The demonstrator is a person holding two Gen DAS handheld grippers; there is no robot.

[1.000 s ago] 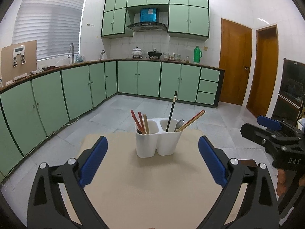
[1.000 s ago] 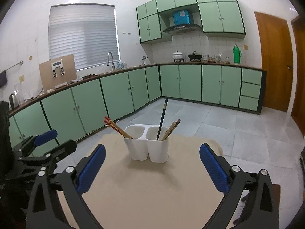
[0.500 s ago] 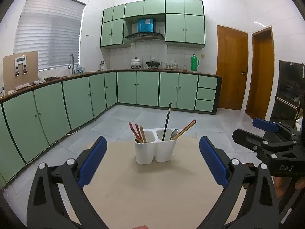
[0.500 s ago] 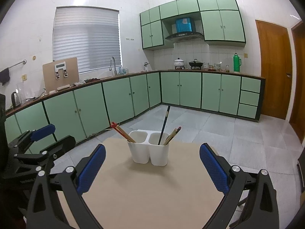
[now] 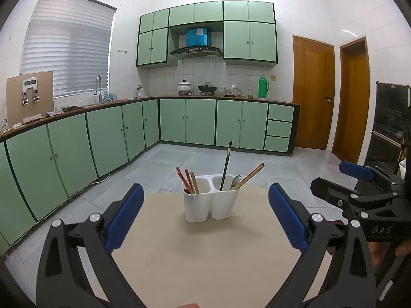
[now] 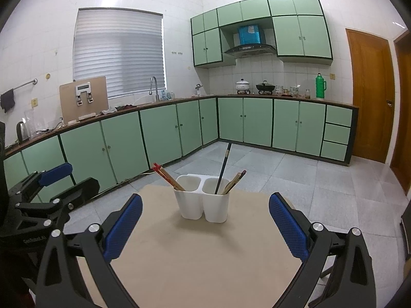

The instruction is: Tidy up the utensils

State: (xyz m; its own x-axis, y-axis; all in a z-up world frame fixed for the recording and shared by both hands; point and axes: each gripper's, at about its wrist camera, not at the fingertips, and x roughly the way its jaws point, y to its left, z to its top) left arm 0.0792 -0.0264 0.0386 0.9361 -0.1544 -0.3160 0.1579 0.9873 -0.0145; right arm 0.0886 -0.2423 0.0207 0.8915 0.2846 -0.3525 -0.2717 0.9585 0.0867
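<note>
standing alone on the table [image 5: 205,256], the utensil holder [image 5: 210,202].

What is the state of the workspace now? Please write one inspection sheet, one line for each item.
Surface: beige table, bare in front of the holder.
Job's things: white two-compartment utensil holder upright; red chopsticks in its left compartment; black chopstick, spoon and wooden chopsticks in its right compartment.
Clutter: nothing seen.
Grippers: left tongs open, empty; right tongs open, empty.
Cables: a white cable on the floor by the cabinets.
Surroundings: green cabinets, sink tap, wooden doors.
</note>
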